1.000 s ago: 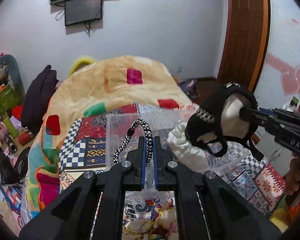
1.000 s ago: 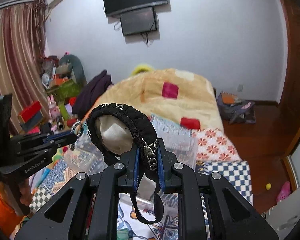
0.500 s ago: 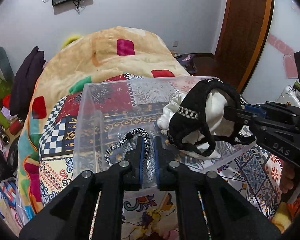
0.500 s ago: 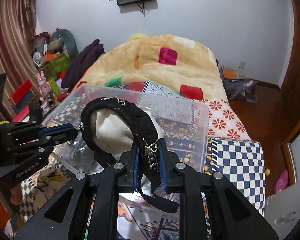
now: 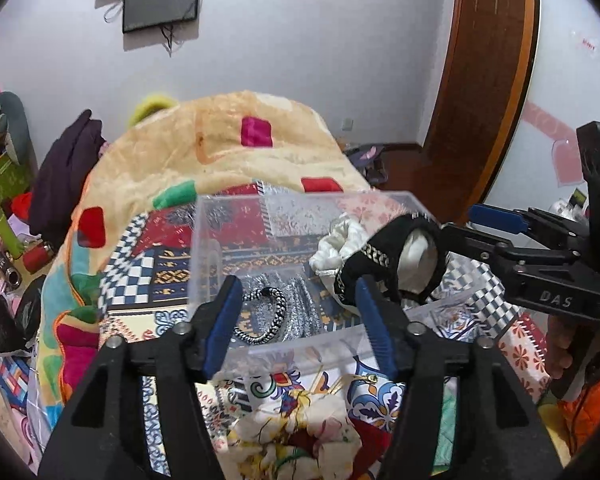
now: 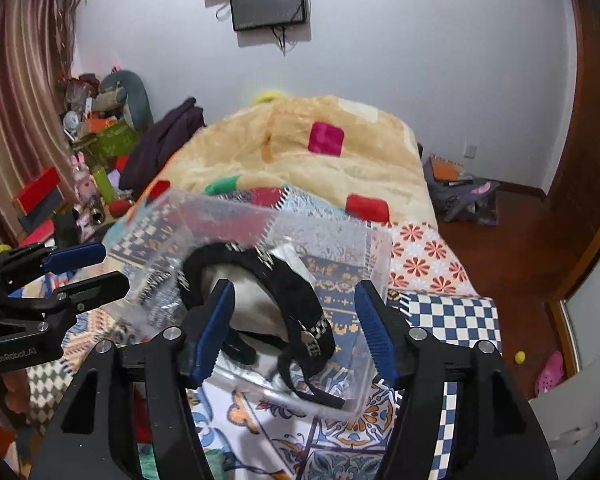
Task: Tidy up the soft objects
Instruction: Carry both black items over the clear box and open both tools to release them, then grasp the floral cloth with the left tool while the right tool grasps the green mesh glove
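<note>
One clear bin (image 5: 236,240), two soft items.

Bedroom. Pale wall (image 6: 400,52) with a dark screen (image 6: 268,2) mounted high, cables hanging below it. Bed (image 6: 340,168) under a cream blanket with coloured squares, a patchwork quilt (image 6: 432,256) at the near end. Striped curtain (image 6: 24,92) at left above a cluttered shelf (image 6: 96,136). Brown wooden door (image 5: 484,80) at right; dark wooden floor (image 6: 512,232), a bag (image 6: 460,196) lying on it.
</note>
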{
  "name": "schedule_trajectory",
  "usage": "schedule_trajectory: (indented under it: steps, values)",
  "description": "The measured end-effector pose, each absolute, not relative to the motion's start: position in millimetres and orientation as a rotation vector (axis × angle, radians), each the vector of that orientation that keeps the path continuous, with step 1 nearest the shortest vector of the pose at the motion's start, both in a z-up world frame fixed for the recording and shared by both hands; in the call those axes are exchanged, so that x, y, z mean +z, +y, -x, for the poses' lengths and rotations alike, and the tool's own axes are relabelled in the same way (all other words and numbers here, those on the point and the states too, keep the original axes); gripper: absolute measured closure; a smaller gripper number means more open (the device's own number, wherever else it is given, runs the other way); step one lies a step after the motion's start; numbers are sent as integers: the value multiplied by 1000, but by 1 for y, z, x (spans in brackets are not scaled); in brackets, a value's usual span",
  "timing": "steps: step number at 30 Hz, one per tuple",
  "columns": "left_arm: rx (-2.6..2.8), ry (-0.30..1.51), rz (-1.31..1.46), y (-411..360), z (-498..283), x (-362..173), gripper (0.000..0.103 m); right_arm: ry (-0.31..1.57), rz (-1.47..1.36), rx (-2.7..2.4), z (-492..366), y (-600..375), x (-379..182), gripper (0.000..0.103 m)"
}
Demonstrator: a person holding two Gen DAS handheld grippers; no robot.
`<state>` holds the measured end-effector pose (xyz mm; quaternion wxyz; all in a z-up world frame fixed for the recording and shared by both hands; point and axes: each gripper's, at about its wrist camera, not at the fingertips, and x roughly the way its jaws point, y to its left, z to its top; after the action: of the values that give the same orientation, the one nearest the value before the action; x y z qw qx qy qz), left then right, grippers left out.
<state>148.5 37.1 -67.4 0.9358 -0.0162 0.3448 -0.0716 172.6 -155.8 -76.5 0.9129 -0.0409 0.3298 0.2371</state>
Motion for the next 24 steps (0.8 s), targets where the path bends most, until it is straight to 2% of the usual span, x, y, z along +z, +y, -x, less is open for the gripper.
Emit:
schedule_trajectory:
  steps: [2,4,6,9,14,24]
  values:
    - [-137,674,39,41,-138,-59,33,650,78,493,-166,-158,-68,31]
    - [-126,652,40,44,-130,-54,25,616,77,501,-156,-160,-61,25]
    - [-113,634,45,48,-123,-51,15,589,81,514,-145,-163,-56,22]
    - [-105,630,54,52,-112,-52,9,584,89,533,-133,-165,-56,21]
    - [-109,672,63,54,-98,-65,9,633,100,568,-119,-161,-73,21]
    - [-144,749,36,38,-78,-98,9,850,117,650,-108,-149,-134,21]
